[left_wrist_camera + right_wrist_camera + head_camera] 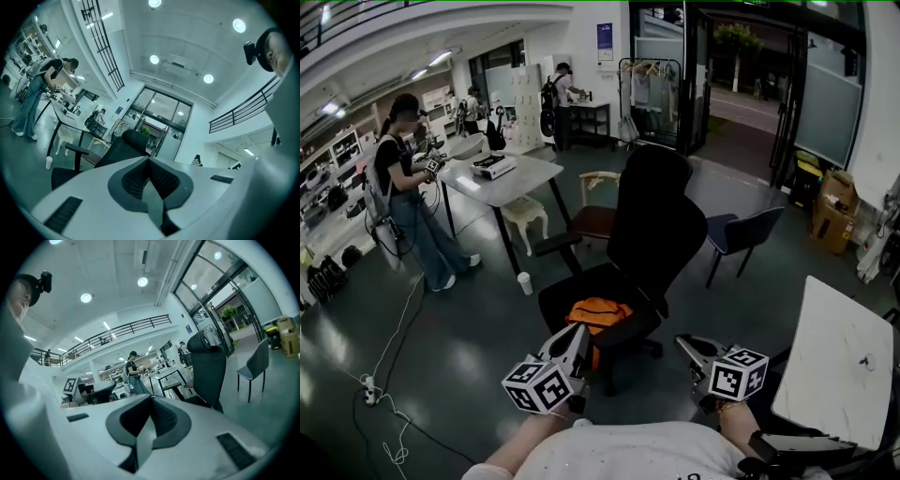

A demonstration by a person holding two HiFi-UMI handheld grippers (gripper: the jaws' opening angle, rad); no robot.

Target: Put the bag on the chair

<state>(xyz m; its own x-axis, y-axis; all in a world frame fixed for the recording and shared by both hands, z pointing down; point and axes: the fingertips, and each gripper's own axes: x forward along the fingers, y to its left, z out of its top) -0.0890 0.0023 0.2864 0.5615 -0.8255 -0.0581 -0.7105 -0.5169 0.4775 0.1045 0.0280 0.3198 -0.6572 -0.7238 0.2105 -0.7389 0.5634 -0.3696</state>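
We see the bag (600, 312) on the chair (656, 234). It's orange, slumped on the black seat toward the near edge, in front of the tall backrest. The chair sits mid-scene, seat facing us, with an armrest on each side of the bag.

On the left gripper (580, 330) we read the fingers as together. In its own view the pads meet flush with nothing between them, and the chair backrest shows beyond them. In the head view its tip overlaps the near-left edge of the bag. We can't tell contact from that angle.

On the right gripper (686, 345) the fingers are together too, and empty. It sits near-right of the seat, apart from the bag. Its own view has the chair backrest to the right of the tips.

Around it:
- a white table (834, 361) near right, beside the right gripper
- a grey chair (748, 230) just right of and behind the black one
- a second white table (502, 178) far left, with a person (403, 178) standing at its left end
- a paper cup (525, 282) on the floor between that table and the chair
- a power strip (370, 392) with trailing cable on the floor, near left
- cardboard boxes (834, 211) far right
- a clothes rack (649, 89) at the back by the glass doors
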